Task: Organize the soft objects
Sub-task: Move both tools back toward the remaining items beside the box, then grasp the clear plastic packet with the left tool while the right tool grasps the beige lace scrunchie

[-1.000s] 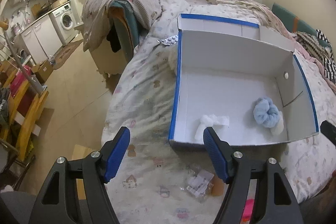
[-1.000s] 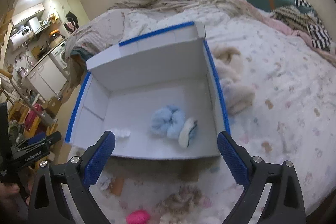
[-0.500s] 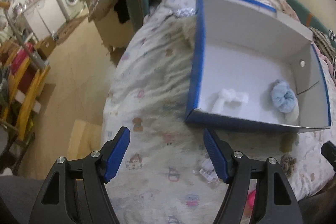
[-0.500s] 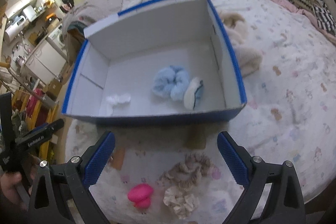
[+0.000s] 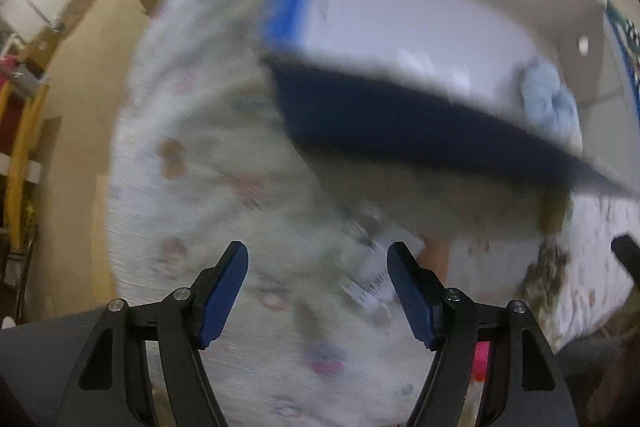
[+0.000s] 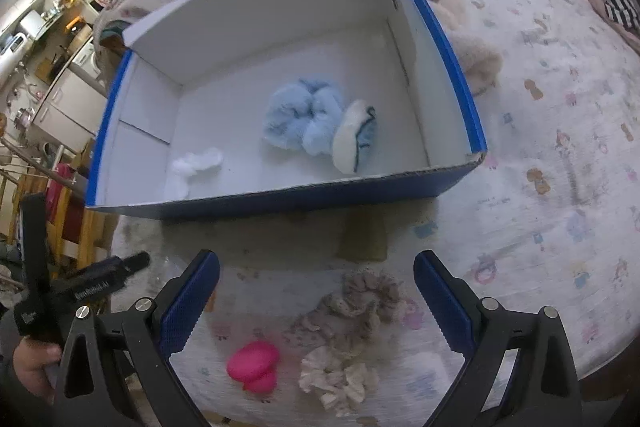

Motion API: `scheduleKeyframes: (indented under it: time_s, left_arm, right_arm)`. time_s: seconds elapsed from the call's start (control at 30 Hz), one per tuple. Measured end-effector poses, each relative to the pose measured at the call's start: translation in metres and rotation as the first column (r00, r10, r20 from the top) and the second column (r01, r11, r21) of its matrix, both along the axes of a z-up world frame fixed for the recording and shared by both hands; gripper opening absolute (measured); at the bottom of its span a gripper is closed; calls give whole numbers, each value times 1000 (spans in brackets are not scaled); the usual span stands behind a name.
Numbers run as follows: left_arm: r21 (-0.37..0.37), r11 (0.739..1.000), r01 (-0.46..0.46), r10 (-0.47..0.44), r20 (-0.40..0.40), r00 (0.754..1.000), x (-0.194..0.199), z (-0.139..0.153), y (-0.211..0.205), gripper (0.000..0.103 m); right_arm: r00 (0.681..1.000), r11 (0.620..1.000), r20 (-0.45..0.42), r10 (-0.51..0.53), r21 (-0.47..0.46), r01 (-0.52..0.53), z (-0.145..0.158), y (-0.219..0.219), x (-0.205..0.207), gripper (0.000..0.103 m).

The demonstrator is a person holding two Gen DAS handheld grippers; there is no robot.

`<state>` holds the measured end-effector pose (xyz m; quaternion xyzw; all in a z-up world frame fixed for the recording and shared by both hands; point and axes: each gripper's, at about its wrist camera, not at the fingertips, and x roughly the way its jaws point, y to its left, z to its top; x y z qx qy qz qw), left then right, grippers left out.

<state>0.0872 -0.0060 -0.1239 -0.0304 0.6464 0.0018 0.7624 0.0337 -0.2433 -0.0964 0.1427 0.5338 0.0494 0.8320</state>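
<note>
My left tongs (image 5: pixel 318 291) are spread with nothing between them, pointing down at the bedsheet (image 5: pixel 208 195); that view is blurred, with a clear packet (image 5: pixel 372 287) at about 1 o'clock from the tips. My right tongs (image 6: pixel 316 303) are spread too, nothing pinched. The blue box (image 6: pixel 280 201) sits at 12 o'clock and already has a white scrunchie (image 6: pixel 198 161), a blue fluffy one (image 6: pixel 304 117) and a cream one (image 6: pixel 354 135) inside. Still loose on the sheet in front of the box: pink soft piece (image 6: pixel 254 365) at 7 o'clock, beige scrunchie (image 6: pixel 360 303) between the tips, pale scrunchie (image 6: pixel 338 379) at 5 o'clock. All look light, squashy and not fragile; I'd pinch across a bunched fold, since a shallow grip may slip off.
</note>
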Motion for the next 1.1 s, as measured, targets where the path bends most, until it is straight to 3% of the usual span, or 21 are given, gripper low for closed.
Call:
scheduleKeyframes:
  time_s: [0.13,0.4,0.47,0.6,0.87,0.93,0.97,1.1]
  left_arm:
    - [-8,999,39,-40,-70,997,-1,-18,-12,64]
    - [-14,999,39,-40,-78,996,-3,-22,-12,24]
    - [-30,999,42,-43,-58,997,-4,-16,-11,22]
    - [-22,1000,22,-22,-7,1000,-7,-2,-2,17]
    - [-20,1000,0,1,58,998,-12,26,14,14]
    - [-19,1000,-2,3,69,998,-12,30,17,14]
    - [-14,1000,-3,4,78,997,-13,33,18,14]
    - [-19,1000,-12,14,99,995,-19,42,25,14]
  right_arm:
    - [1000,1000,-17,-4,27,5,-5,-6,1,103]
    - [983,987,-149,-107,107,124,-35,-44,3,103]
    - [978,984,-173,-117,110,137,-42,-47,6,103]
    - [973,990,-219,-74,103,99,-54,-36,12,88]
    - [942,997,-330,61,64,-42,-87,2,9,85]
    - [945,997,-318,73,30,-67,-86,8,9,51]
    - [948,997,-309,75,15,-74,-85,9,9,28]
    - [956,997,-284,78,15,-77,-80,11,7,20]
